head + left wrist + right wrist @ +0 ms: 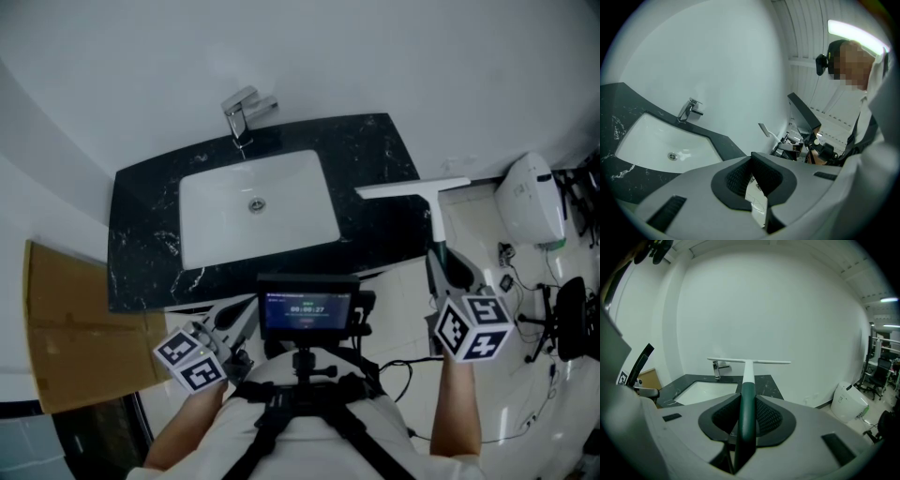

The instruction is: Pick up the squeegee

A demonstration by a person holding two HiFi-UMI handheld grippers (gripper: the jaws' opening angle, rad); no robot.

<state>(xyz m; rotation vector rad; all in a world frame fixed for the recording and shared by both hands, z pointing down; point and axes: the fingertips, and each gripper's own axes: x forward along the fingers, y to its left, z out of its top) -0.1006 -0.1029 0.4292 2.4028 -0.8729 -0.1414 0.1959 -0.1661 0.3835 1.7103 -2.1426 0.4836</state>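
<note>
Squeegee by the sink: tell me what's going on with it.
A person stands at a black counter with a white sink, holding a tool in each hand. The right tool is shut on the dark green handle of the squeegee and holds it off the counter, with the white blade toward the wall. The left tool is shut with nothing in it, low in front of the counter.

faucet behind sink; squeegee right of sink
</note>
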